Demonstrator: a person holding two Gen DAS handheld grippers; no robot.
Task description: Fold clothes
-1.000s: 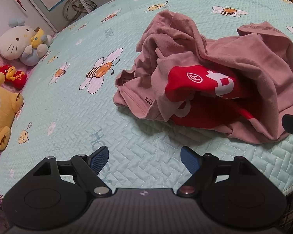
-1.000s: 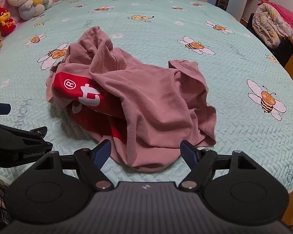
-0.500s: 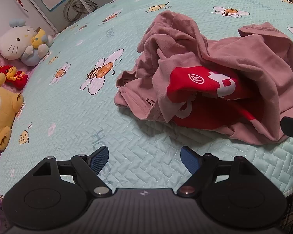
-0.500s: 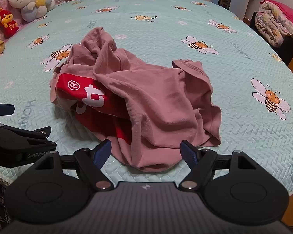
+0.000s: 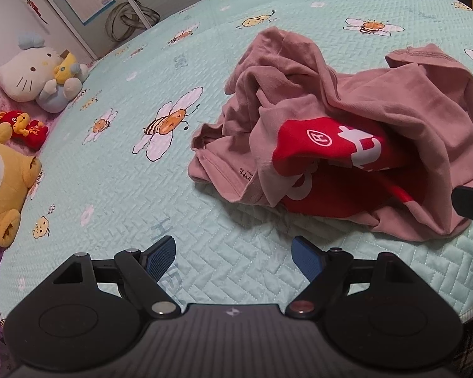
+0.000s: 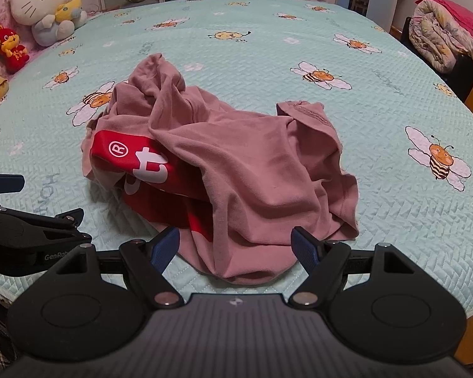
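Left wrist view first: my left gripper [image 5: 233, 253] has its jaws spread wide with nothing between them, the ribbed blue pads [image 5: 160, 256] hanging over bare quilt just short of the garment. On the right wrist view, my right gripper [image 6: 235, 245] is likewise spread and empty, its tips framing the nearest rounded hem of the shirt [image 6: 236, 173], close to the cloth, though I cannot tell whether they touch it. I judge the folding has not begun: the shirt lies in a crumpled heap near the front edge of the bed, bunched high at the far left, one hemmed sleeve or edge flipped up at the far right, and the body doubled over itself so that a red printed panel [image 5: 331, 145] with white lettering shows through the opening. Everything is left to do, I think: grasp, spread flat, then fold. The fabric looks like soft, dusty-pink knit jersey, limp and deeply creased, with stitched hems; the print looks smoother and stiffer. Under it the bedspread [image 6: 268, 47] is a pale mint quilt with herringbone stitching and cartoon bees. Plush toys [image 5: 41, 72] sit well apart at the far left edge, and a rolled comforter [image 6: 441, 37] rests beyond the bed's right side.
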